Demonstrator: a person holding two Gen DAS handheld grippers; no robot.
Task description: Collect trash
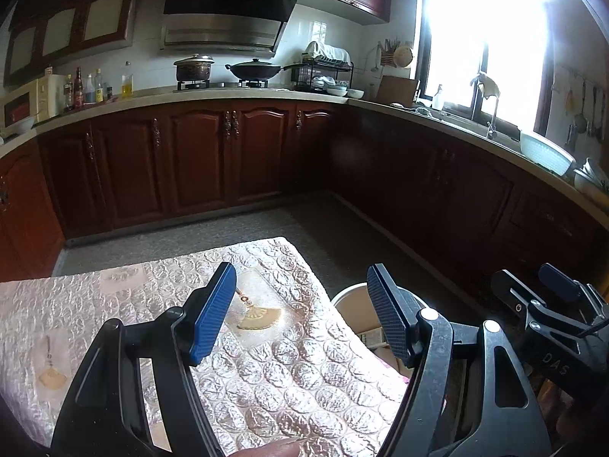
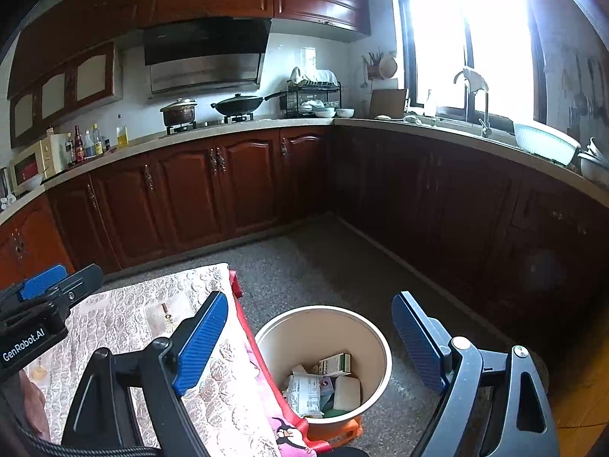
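Note:
A cream round trash bin (image 2: 377, 346) stands on the floor beside the table; its rim also shows in the left wrist view (image 1: 348, 297). Inside lie several pieces of trash: a small green-and-white carton (image 2: 335, 363), a printed wrapper (image 2: 304, 394) and a pale block (image 2: 348, 392). My right gripper (image 2: 310, 339) is open and empty above the bin. My left gripper (image 1: 300, 314) is open and empty over the table's right edge. Each gripper shows at the other view's edge, the right (image 1: 548, 304) and the left (image 2: 42, 297).
The table wears a shiny embossed cloth (image 1: 266, 373) with fan motifs and a pink, red-trimmed cloth beneath (image 2: 266, 392). Dark wood cabinets (image 1: 198, 160) line the far wall and the right side. The counter holds a stove with pots, bottles and a dish rack. Grey speckled floor (image 2: 323, 266).

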